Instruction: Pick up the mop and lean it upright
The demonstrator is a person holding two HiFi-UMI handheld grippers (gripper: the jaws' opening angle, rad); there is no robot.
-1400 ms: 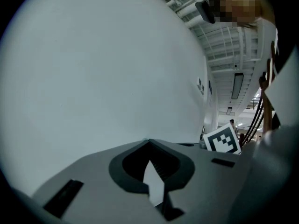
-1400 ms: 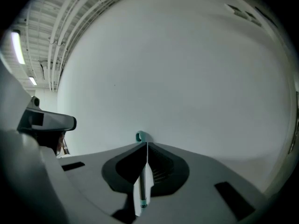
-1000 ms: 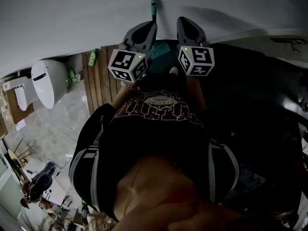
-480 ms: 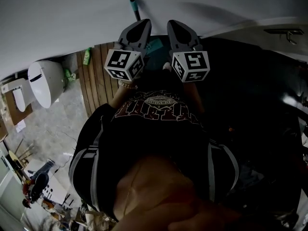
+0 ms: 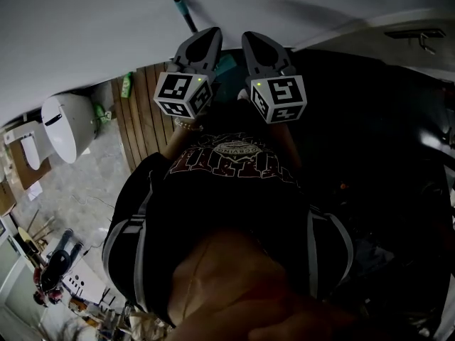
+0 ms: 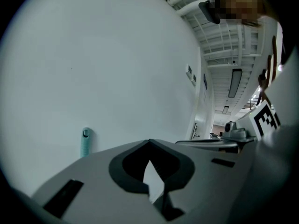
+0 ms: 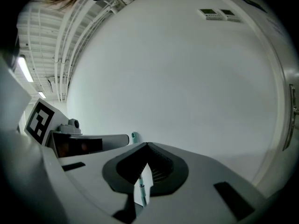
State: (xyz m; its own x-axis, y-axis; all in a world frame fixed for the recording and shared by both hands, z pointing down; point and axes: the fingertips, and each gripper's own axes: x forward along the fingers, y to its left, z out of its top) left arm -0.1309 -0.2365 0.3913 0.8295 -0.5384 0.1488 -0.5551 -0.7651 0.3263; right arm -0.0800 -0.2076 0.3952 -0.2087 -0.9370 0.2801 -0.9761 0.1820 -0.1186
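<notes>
Head view only: the mop (image 5: 183, 10) leans on the wall (image 5: 85, 34), its teal grip end up and left of the left gripper (image 5: 210, 34). The right gripper (image 5: 250, 38) is just beside the left one. Below are wooden slats (image 5: 142, 116), a toilet (image 5: 65, 123) and the person's dark shirt (image 5: 227, 190).
Left gripper view only: the mop's teal end (image 6: 85, 143) stands against the wall (image 6: 117, 55), left of the left gripper (image 6: 149, 143) and apart from it.
Right gripper view only: a thin run of shaft (image 7: 141, 190) shows through the slit behind the tips of the right gripper (image 7: 147, 144). The teal end (image 7: 134, 136) peeks just above the jaw edge.
Left fingers: tips pressed together; only wall shows in the gap behind them.
Right fingers: tips pressed together; the shaft looks to lie beyond them, not pinched.
Hidden: in the head view the shaft runs behind the left gripper, and the mop's lower part is covered.
Hard to make out: a teal piece (image 5: 227, 65) low between the grippers; I cannot tell whether it belongs to the mop.
Mop versus fingers: near both grippers, on the wall side, with no contact seen.
</notes>
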